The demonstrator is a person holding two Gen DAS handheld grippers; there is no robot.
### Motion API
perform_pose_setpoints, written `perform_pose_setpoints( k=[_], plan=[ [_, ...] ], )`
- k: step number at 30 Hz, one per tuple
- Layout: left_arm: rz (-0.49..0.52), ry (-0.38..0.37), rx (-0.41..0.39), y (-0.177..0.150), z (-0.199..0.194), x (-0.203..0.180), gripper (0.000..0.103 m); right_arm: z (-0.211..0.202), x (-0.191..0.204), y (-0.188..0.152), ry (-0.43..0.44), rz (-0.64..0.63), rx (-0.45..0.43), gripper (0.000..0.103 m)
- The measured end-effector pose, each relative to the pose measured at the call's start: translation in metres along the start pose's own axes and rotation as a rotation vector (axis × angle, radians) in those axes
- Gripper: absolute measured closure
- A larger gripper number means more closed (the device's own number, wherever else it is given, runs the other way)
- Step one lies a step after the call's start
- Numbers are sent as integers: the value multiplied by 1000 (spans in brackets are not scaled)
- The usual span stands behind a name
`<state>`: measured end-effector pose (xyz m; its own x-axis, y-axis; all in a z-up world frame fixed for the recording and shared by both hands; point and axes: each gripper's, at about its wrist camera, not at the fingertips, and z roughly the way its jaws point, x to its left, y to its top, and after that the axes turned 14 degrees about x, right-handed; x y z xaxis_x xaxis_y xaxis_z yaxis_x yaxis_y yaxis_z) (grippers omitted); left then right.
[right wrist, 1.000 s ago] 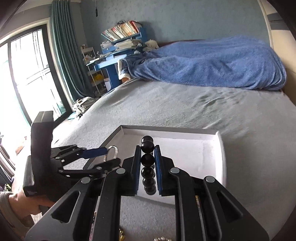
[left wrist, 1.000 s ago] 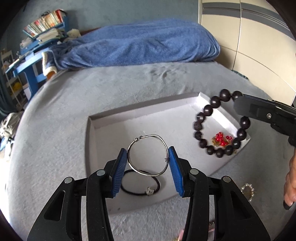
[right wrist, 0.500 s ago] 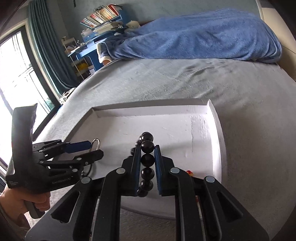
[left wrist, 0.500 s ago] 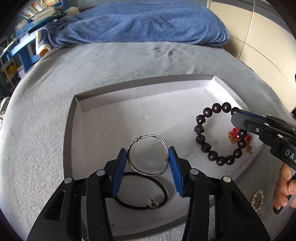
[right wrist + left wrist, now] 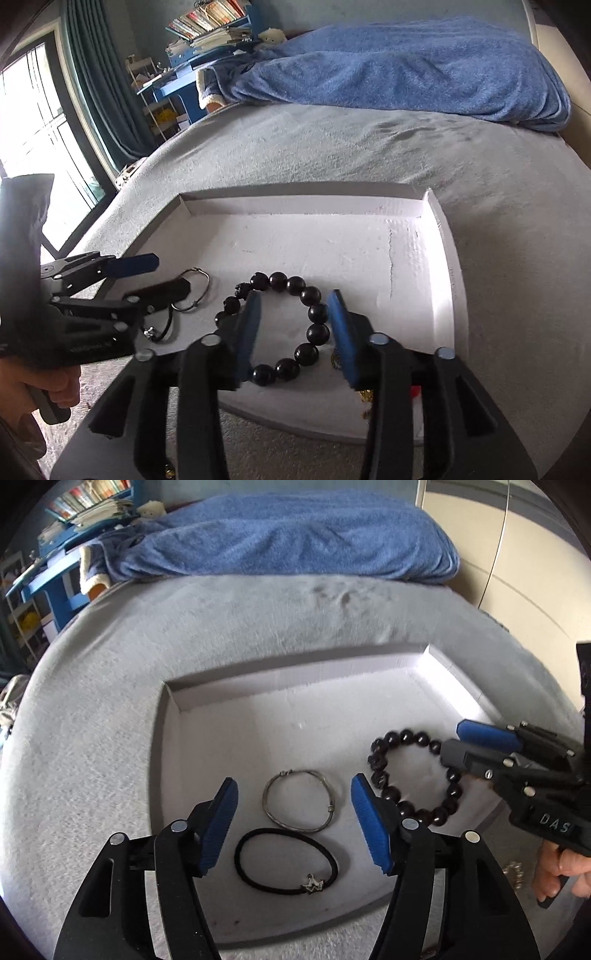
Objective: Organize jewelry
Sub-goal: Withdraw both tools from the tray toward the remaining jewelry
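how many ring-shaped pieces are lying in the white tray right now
3: a silver bangle mid-tray, a black hair tie just nearer the camera, and a dark bead bracelet to their right. Red-and-gold bits behind the right tongs may hide more.

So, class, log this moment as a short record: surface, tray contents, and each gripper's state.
surface: grey bedcover
tray: white, shallow, on the bedcover
in tray: silver bangle; black hair tie with charm; dark bead bracelet
left gripper: jaws just opened, bangle lying free between them
right gripper: jaws just opened, part of bead bracelet lying between them
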<state>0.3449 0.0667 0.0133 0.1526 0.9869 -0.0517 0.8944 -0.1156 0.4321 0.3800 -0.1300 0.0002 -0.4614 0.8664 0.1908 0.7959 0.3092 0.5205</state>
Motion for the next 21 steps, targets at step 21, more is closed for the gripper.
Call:
perform_pose_setpoints(
  k=[21],
  plan=[
    [4,-27,-14,-109,-64,-29,31,-69,10,-74,-14,39,-46,54]
  ],
)
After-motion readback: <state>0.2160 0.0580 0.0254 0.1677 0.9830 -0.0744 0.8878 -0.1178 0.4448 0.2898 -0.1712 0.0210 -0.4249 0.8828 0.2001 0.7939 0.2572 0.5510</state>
